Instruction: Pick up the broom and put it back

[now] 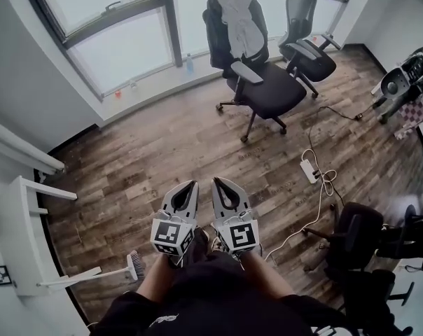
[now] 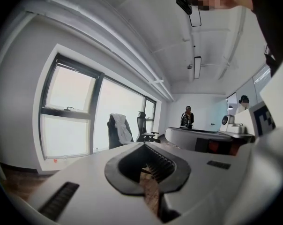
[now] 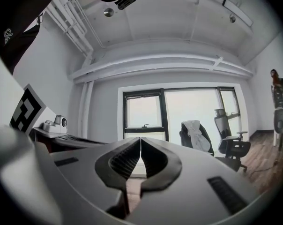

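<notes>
Floor (image 1: pixel 162 138): wood planks.
Broom (image 1: pixel 92 274): lies behind and left of left claw (image 1: pixel 190 187), handle running further left.
Claws: left claw and right claw (image 1: pixel 217 183) both clenched, empty.
Nearer: left claw.

Weathered brown planks, black seating, pale grey tools

The floor (image 1: pixel 162 145) is streaky brown and grey wood-grain planking. On it stands a black office chair (image 1: pixel 264 89) with a pale grey garment (image 1: pixel 238 12) draped over its back. Behind the chair, dark grey window frames (image 1: pixel 169 19) cross bright white panes. In front of the chair, the left gripper (image 1: pixel 192 184) and right gripper (image 1: pixel 216 181) are light grey with black ribbed linings, and each carries a cube of black-and-white square markers. Far off the chair's front left, the broom (image 1: pixel 92 274) has a white handle and pale bristles. To the chair's front right lies a white power strip (image 1: pixel 309 171) with a white cable.
</notes>
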A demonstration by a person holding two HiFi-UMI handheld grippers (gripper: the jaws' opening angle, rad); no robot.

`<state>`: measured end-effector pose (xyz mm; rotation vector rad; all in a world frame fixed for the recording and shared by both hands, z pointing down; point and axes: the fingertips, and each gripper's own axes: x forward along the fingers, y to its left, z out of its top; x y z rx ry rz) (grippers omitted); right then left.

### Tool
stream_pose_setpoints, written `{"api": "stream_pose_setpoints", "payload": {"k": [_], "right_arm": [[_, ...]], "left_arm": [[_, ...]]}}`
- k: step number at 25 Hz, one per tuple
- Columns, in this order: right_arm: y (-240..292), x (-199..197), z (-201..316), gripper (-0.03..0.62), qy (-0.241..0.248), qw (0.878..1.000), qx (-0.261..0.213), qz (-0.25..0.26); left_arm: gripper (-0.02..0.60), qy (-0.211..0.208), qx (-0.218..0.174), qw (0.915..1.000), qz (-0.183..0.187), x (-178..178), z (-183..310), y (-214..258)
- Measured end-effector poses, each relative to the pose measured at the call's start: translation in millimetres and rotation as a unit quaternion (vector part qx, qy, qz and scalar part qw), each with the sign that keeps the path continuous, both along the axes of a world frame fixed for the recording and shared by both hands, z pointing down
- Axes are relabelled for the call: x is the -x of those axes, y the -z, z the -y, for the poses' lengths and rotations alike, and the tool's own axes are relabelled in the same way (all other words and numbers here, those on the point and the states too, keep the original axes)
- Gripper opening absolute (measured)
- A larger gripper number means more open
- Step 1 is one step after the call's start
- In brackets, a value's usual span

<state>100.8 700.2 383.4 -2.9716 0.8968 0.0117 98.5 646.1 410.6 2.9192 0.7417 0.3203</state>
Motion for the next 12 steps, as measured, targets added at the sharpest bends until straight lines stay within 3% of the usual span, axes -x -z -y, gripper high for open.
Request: {"api": "stream_pose_setpoints", "payload": {"k": [5,9,12], "right_arm": [[-6.8,-39.4,76.6,0.021,0.054,0.998,0.004,0.008],[-1.6,-73.7,141.4,0.021,0.102,0.994,0.045,-0.002],[9.4,-102.1,191.1,0.021,0.133,0.991,0.034,-0.006]], "left_arm": [[0.0,0.051,0.015,0.9986,0.003,-35.3,78.7,-8.5],[0.0,0.092,0.025,0.9954,0.003,-74.6,141.4,-9.0],[0.0,0.119,0.021,0.9927,-0.007,-95.6,185.6,-0.1]]}}
